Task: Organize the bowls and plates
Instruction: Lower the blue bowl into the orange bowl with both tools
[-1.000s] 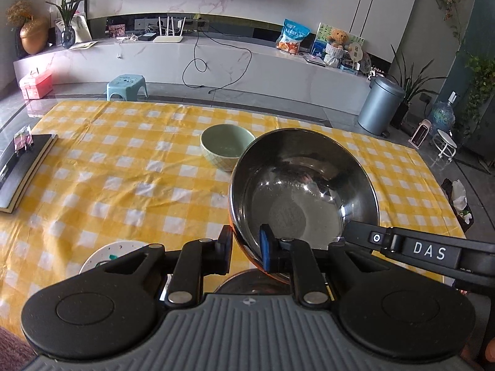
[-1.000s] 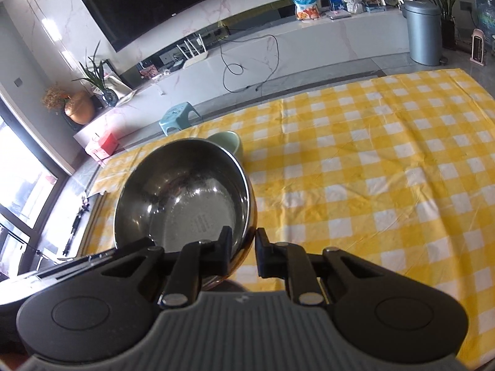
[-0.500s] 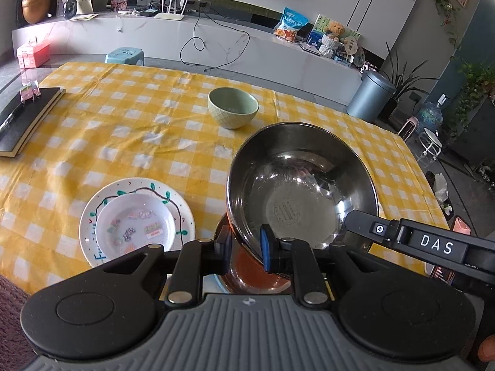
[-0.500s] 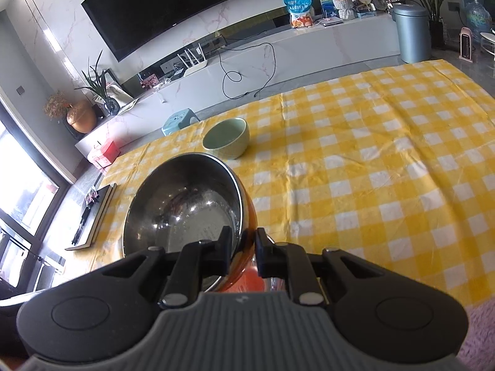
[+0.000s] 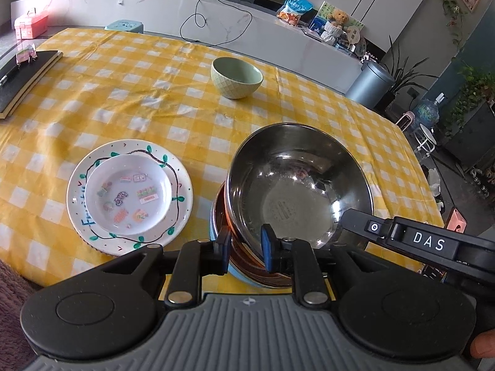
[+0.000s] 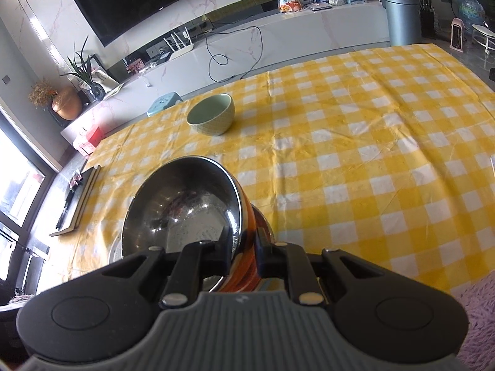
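Observation:
A large steel bowl [image 5: 297, 191] [image 6: 182, 204] is gripped at its rim from two sides. My left gripper [image 5: 246, 249] is shut on the near rim. My right gripper [image 6: 244, 244] is shut on the right rim, and its finger [image 5: 355, 219] also shows in the left wrist view. The bowl hangs tilted just over a second bowl [image 5: 247, 276] with a light-blue outside; whether they touch I cannot tell. To the left a small white plate [image 5: 128, 194] lies on a larger leaf-patterned plate [image 5: 182, 198]. A green bowl [image 5: 236, 77] [image 6: 212, 117] stands further back.
The table wears a yellow checked cloth [image 5: 123, 99] [image 6: 355, 160]. A black notebook [image 5: 24, 74] [image 6: 77, 198] lies at its left edge. A pinkish rug [image 6: 482, 309] lies below the near edge. A grey bin [image 5: 369, 83] stands beyond the far right corner.
Both grippers have brought the steel bowl down and toward the near edge, over the second bowl. The stacked plates have come into the left wrist view.

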